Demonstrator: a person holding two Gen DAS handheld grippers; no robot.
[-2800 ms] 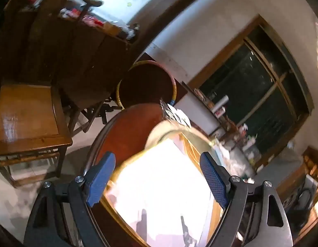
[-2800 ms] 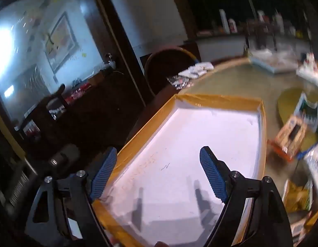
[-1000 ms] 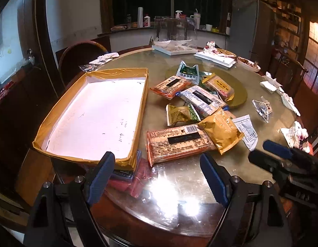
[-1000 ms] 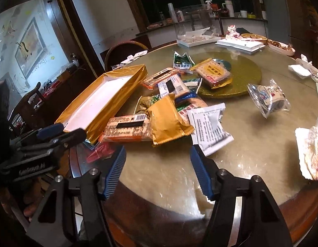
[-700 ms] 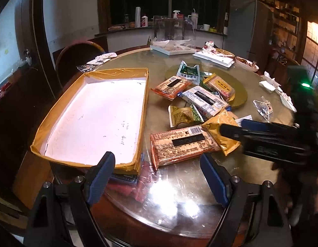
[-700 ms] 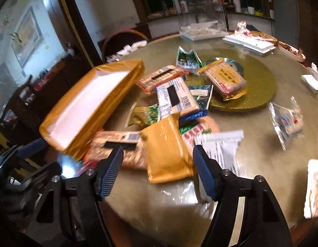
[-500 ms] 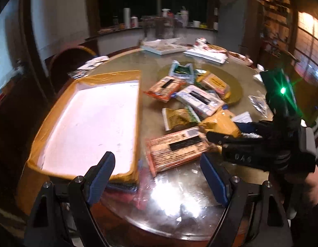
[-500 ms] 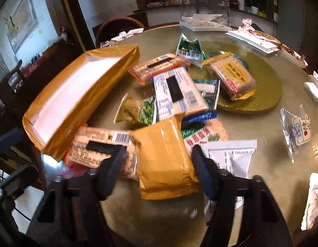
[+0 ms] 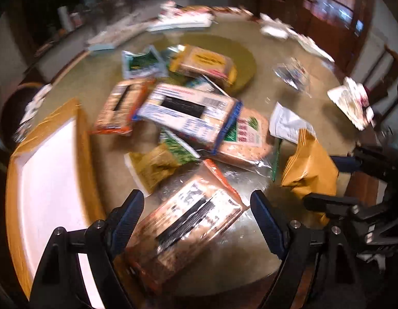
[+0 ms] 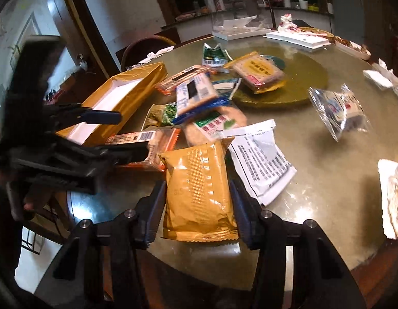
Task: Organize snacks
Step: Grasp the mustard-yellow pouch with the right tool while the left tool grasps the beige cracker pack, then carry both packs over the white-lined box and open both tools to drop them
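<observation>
While the right gripper [image 10: 197,200] clamps the yellow pouch [image 10: 199,188] near the table edge [image 10: 327,260], the left gripper [image 9: 196,221] gapes.

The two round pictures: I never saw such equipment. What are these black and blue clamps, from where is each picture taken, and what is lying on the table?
No robot: a person holds a two-finger clamp in each hand; a camera on each looks along its fingers. The left-wrist picture shows the left gripper, open, its fingers either side of an orange cracker packet. The right-wrist picture shows the right gripper closed on a yellow packet. More snack packets lie on the round table, beside a gold box with a white inside.
</observation>
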